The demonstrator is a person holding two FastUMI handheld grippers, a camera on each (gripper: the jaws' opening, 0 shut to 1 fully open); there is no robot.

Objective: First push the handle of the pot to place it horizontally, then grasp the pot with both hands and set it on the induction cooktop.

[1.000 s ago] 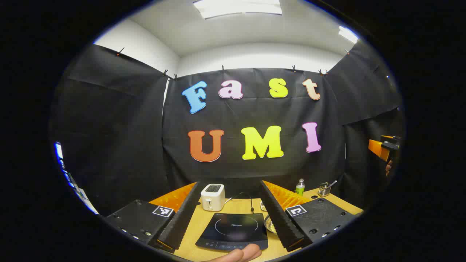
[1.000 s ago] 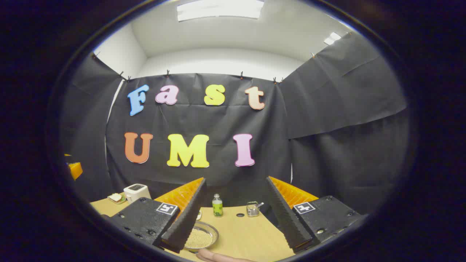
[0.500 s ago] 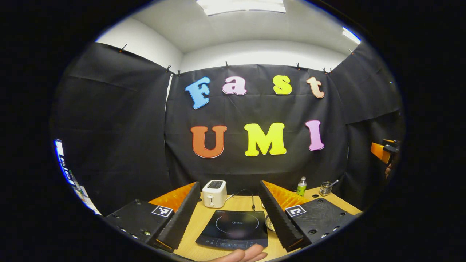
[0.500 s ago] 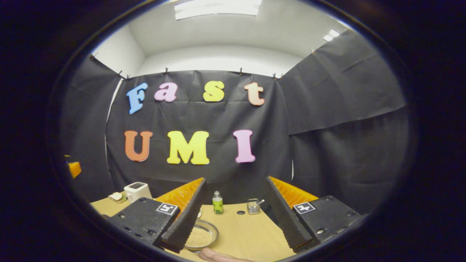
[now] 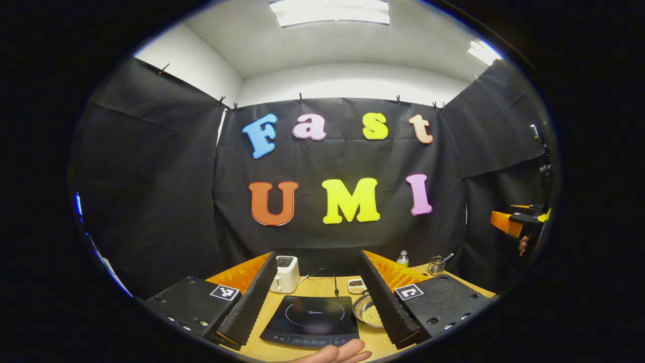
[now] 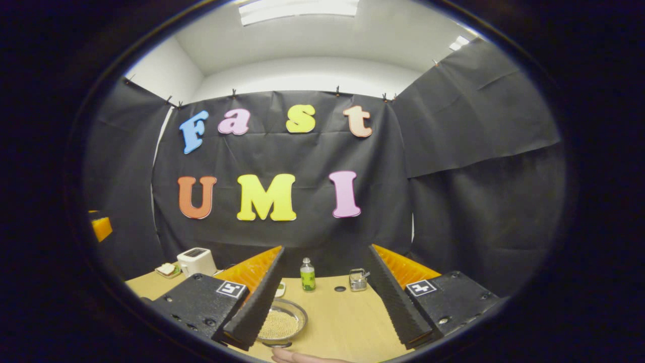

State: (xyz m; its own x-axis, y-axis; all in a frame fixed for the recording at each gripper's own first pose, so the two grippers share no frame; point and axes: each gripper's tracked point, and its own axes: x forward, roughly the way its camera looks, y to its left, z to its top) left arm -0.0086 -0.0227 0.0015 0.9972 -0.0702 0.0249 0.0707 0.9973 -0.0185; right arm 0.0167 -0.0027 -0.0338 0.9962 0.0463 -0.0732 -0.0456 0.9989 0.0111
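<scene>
The black induction cooktop lies flat on the wooden table, between my left gripper's fingers. My left gripper hangs above it, open and holding nothing. A shallow metal pot with pale grains sits just right of the cooktop, partly behind the right finger. In the right gripper view the same pot lies beside the left finger, its handle hidden at the bottom edge. My right gripper is open and holds nothing above the table.
A white toaster, a small dish, a green bottle and a metal cup with a spoon stand along the back. A plate of bread lies by the toaster. A hand shows at the bottom.
The left gripper view has swung, so the cooktop sits further left and more of the pot shows. The right gripper view has tipped down a little, showing more table.
</scene>
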